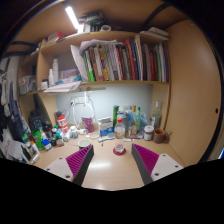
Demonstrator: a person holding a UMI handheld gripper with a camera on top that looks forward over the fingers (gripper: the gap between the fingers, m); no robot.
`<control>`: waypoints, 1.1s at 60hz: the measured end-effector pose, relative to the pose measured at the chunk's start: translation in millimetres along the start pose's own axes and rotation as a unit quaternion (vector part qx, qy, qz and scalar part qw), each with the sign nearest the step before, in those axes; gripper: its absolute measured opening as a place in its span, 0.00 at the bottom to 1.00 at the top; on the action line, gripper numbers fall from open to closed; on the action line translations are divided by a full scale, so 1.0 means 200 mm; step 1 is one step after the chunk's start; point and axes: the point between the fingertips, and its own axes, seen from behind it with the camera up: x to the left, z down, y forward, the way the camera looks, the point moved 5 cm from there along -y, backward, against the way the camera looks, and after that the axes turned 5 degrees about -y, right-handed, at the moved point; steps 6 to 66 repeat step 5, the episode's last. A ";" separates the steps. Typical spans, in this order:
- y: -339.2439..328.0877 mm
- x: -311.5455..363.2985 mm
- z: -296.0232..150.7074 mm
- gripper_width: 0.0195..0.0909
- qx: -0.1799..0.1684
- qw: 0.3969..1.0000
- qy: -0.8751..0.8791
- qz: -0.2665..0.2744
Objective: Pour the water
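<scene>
The jaws (112,160) stand spread over the wooden surface (110,175), holding nothing. Beyond them at 12 o'clock is a small cup (119,149); bottles (120,126), possibly holding water, stand behind it.

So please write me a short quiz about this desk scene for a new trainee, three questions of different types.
1. True or false: the tool is holding a bottle.
2. What fills the shelf above the desk? A) plates B) books C) shoes
3. Fill in: a small round red and white thing lies on the desk just ahead of the open ____.

Key: 1 false, the pads are apart with nothing between them; 2 B; 3 fingers.
</scene>
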 end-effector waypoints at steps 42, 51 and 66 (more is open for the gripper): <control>-0.14 0.03 -0.03 0.91 -0.002 1.000 0.002 -0.009; -0.14 0.03 -0.03 0.91 -0.002 1.000 0.002 -0.009; -0.14 0.03 -0.03 0.91 -0.002 1.000 0.002 -0.009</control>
